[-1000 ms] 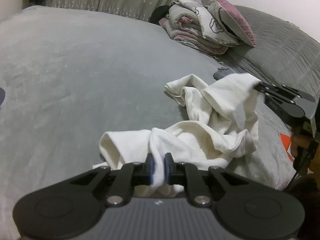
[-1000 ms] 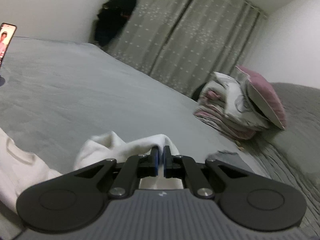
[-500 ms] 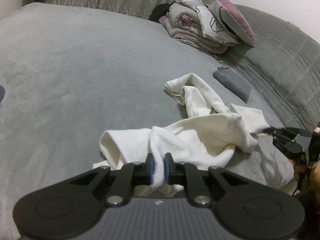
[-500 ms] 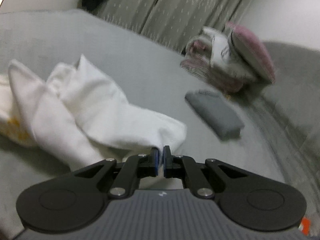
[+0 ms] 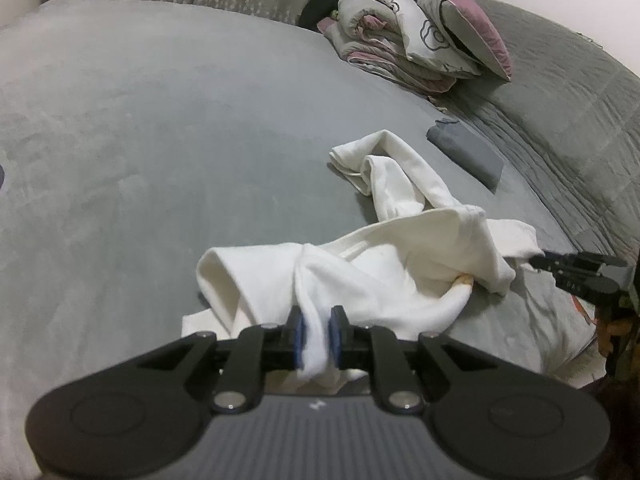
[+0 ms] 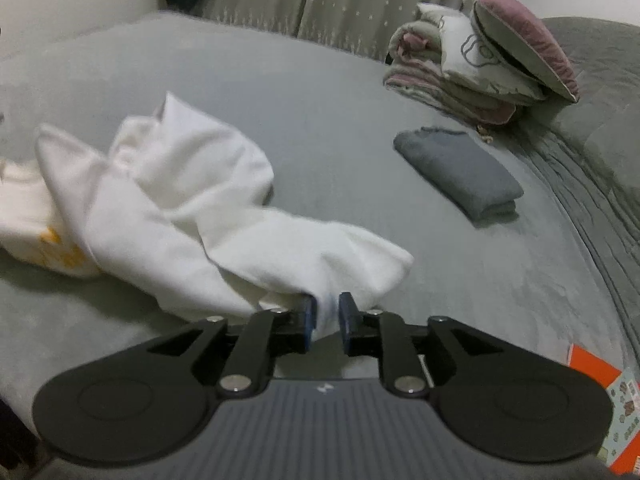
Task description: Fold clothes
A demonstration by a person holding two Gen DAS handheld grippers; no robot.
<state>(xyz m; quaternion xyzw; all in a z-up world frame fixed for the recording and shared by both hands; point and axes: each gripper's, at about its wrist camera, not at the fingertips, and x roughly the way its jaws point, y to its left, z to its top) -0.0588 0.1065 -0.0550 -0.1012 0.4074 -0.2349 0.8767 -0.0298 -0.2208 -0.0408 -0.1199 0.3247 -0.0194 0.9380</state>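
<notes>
A crumpled white garment [image 5: 400, 264] with a yellow print lies on the grey bed [image 5: 160, 140]. My left gripper [image 5: 316, 332] is closed on a bunched fold at its near edge; the blue pads press the cloth while the jaws begin opening. In the right wrist view the same garment [image 6: 180, 208] stretches left from my right gripper [image 6: 327, 316]. Its jaws are opening: a tip of cloth still sits between the pads, with a gap on the right side. The right gripper [image 5: 538, 261] also shows at the garment's right end in the left wrist view.
A folded dark grey cloth [image 6: 460, 168] lies on the bed beyond the garment. A pile of folded bedding with a pink-edged pillow [image 6: 472, 68] sits at the back by the curtains. An orange printed item [image 6: 592, 372] lies at the bed's near right edge.
The right gripper carried the garment's raised end down to the bed and to the right, then its jaws parted. The left gripper stayed where it was, still on the cloth.
</notes>
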